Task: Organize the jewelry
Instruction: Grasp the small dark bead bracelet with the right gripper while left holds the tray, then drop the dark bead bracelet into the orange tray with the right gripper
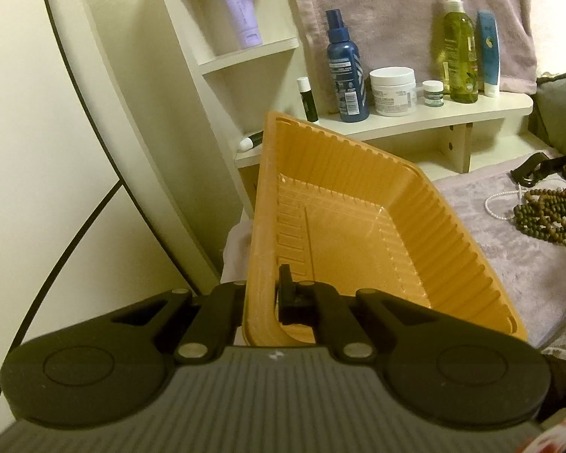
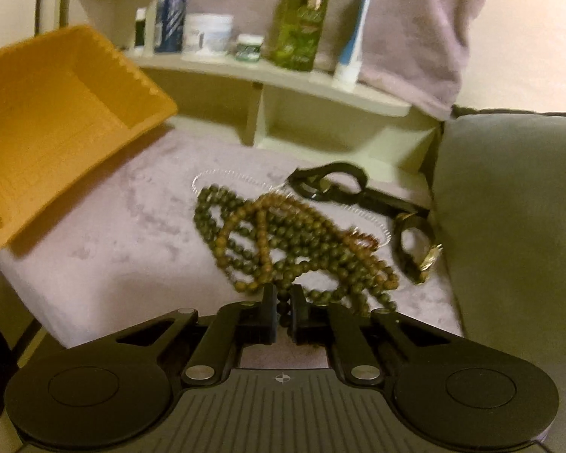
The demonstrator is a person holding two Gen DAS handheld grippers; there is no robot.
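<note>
While the mauve cloth (image 2: 124,226) covers the whole work surface, the biggest thing above it is the orange tray (image 1: 358,234), which is lifted and tilted, with its open side turned toward the jewelry. The left gripper (image 1: 262,298) is clenched on the near wall of this tray: one finger is inside, the other is outside.

Behind, a cream shelf (image 1: 434,117) carries bottles and jars, and a grey cushion (image 2: 509,207) stands at the right edge.

The jewelry lies in one heap on the cloth, to the right of the tray and well apart from it. The largest part is the tangle of green and brown bead strands (image 2: 294,245); its long axis goes from far-left to near-right. The right gripper (image 2: 282,311) is directly at the near end of this tangle, and its fingers are closed almost completely around a few beads, so I judge that it grasps one strand. The right hand is clearly the nearer one.

Beyond the beads lie a thin white pearl chain (image 2: 222,173), a black clasp-like piece (image 2: 339,185) and a watch with a gold case (image 2: 422,253).

I judge that the next move must carry the beads to the left and upward, toward the open tray.
</note>
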